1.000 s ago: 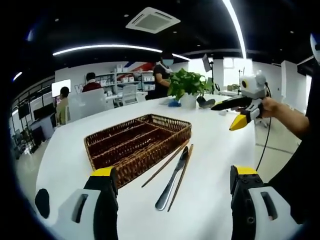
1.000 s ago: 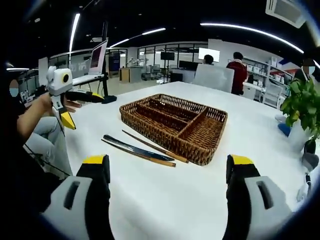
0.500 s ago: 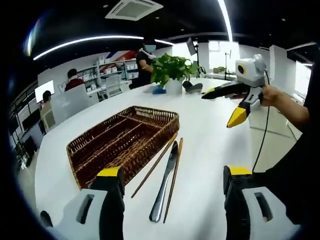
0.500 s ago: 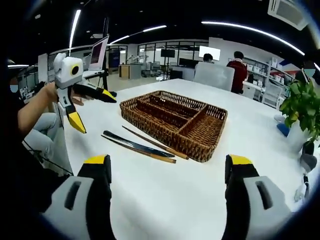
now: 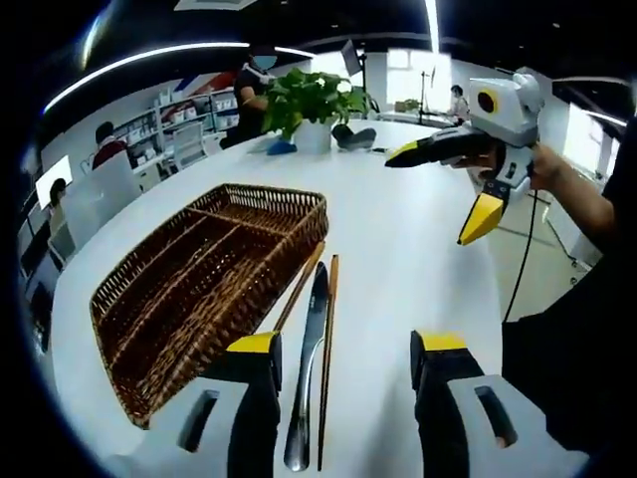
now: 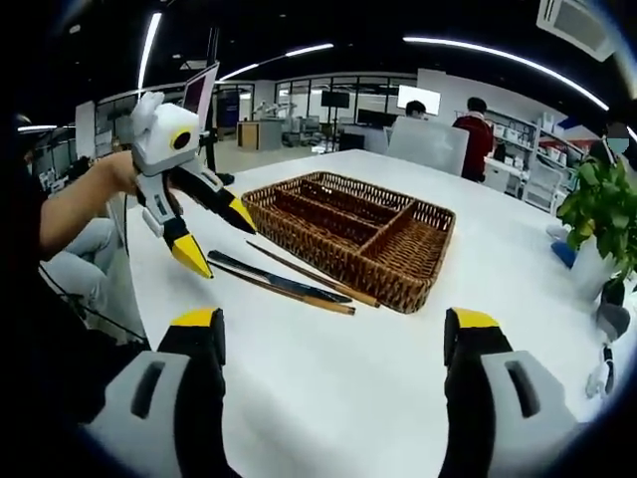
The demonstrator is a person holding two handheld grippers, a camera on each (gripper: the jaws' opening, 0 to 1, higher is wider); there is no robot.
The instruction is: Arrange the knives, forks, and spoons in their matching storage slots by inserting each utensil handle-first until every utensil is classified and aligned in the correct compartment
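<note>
Ahead of both grippers on the white table (image 6: 328, 388) sits the wicker tray (image 6: 370, 231), with no utensil visible in its compartments. Over the last second the left gripper (image 5: 343, 344) has come down and forward: in the left gripper view the tray has slid off to the left of its jaws, and the knife (image 5: 307, 370) with the two chopsticks (image 5: 326, 351) now runs up between the jaws rather than lying ahead of them. In the right gripper view the same left gripper (image 6: 217, 232), held in a hand (image 6: 121, 172), has travelled in from beside the table edge to hang just above the near end of the knife (image 6: 274, 278) and chopsticks (image 6: 289, 292), yellow tips pointing down at them. Its jaws stand spread, holding nothing.

The knife lies flat on the table just beside the tray's long wall, one chopstick on either side of it, the nearer one (image 5: 300, 287) almost touching the wicker. Whether the left gripper's tips touch the utensils I cannot tell.

The right gripper (image 6: 333, 334) has barely shifted; its jaws are parted wide and hold nothing, well short of the tray. In the left gripper view it (image 5: 443, 184) hangs in the air to the right, above the table, well apart from the utensils. A potted plant (image 5: 312, 105) stands beyond the tray at the table's far end.
</note>
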